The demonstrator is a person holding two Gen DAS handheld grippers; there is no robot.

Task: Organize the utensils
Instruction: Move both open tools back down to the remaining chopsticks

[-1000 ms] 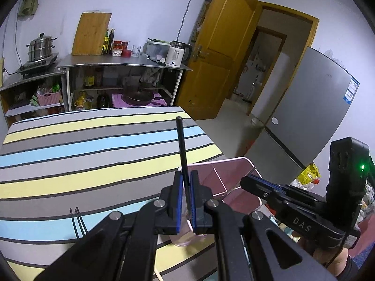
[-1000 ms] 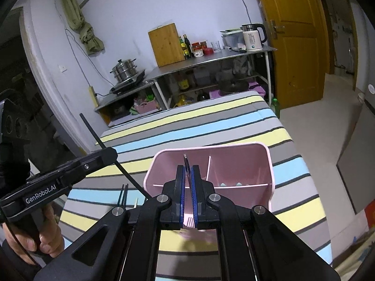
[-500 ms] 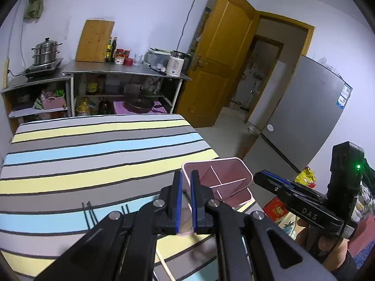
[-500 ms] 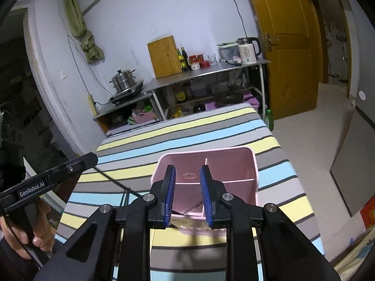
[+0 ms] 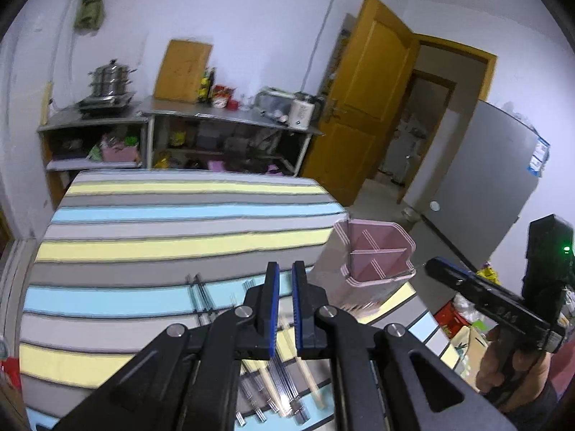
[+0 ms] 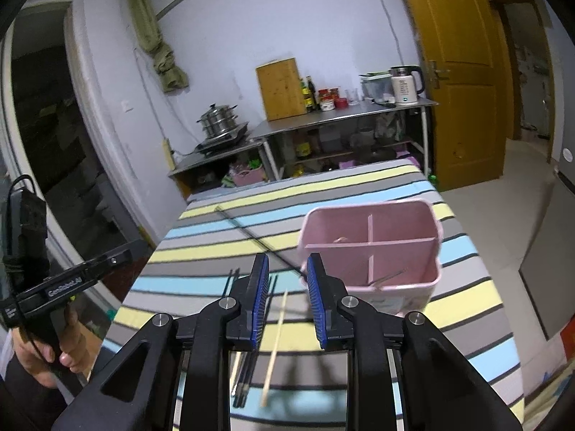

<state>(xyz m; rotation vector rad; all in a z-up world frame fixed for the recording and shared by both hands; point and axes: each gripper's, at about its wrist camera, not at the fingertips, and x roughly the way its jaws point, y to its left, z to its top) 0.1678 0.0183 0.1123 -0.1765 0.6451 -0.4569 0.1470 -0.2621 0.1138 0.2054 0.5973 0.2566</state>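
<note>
the left tongs (image 5: 284, 305) are pressed almost together with nothing between the blue pads. they hang over the striped tabletop (image 5: 172, 248), above a blurred bunch of chopsticks (image 5: 280, 388), some pale wood and some metal, lying near the front edge. two dark chopsticks (image 5: 201, 298) lie a little farther back on the cloth.

the right tongs (image 6: 287, 298) are spread, and nothing is between their pads. under them lie one pale chopstick (image 6: 275, 344) and a dark pair (image 6: 248, 377) just beside it. a long black stick (image 6: 251, 233) runs across the stripes and ends near the right pad.

the pink holder (image 6: 370, 251) stands upright on the tabletop near its right edge, in front of the right tongs and a little to the right. thin walls divide it into compartments, and a thin utensil (image 6: 388, 276) leans in the front right one. what kind of utensil it is cannot be told.

a hand (image 6: 43, 352) grips the left tool at the left edge of the right view.
</note>
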